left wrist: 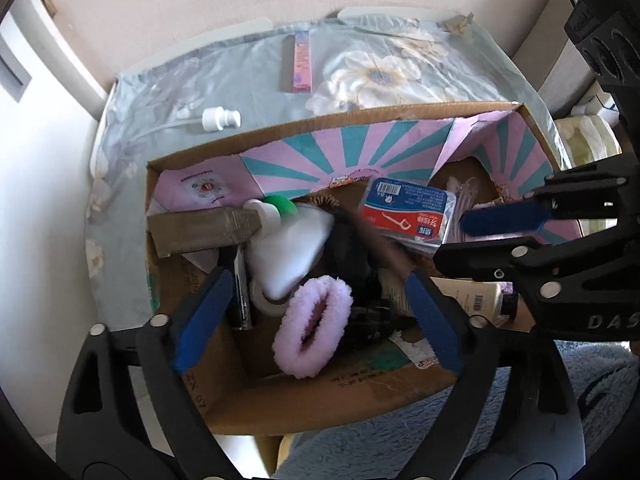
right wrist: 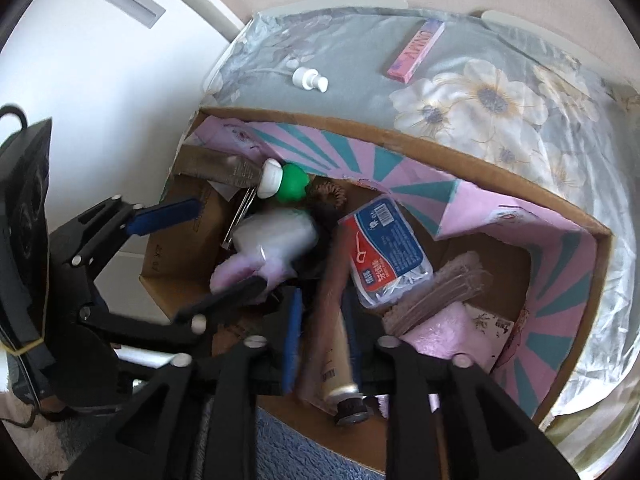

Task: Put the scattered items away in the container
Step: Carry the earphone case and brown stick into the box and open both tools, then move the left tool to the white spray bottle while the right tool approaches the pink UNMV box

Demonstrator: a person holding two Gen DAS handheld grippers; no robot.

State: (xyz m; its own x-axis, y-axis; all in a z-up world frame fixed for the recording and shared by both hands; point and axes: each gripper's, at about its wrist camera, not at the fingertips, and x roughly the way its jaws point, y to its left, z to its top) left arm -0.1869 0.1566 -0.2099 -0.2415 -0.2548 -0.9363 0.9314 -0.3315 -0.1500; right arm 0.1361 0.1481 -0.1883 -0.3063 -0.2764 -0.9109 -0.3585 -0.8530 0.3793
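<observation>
Both grippers hung over the cardboard box point(left wrist: 360, 396): the left gripper point(left wrist: 316, 300) spread wide above a pink fluffy ring point(left wrist: 314, 330) – untouched – and the right gripper point(right wrist: 322, 336) narrow, a cream tube point(right wrist: 340, 364) between its pads. A pink flat box point(left wrist: 301, 61) and a white pump cap point(left wrist: 220, 119) lay on the bedsheet point(left wrist: 240, 76) near its far edge.

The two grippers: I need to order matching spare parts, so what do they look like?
Both the left gripper and the right gripper are matte black plastic frames with triangular cut-outs and silver screw heads. Each finger carries a long blue pad. White raised letters "DAS" mark the right one's body. A black cable loops behind the left one.
</observation>
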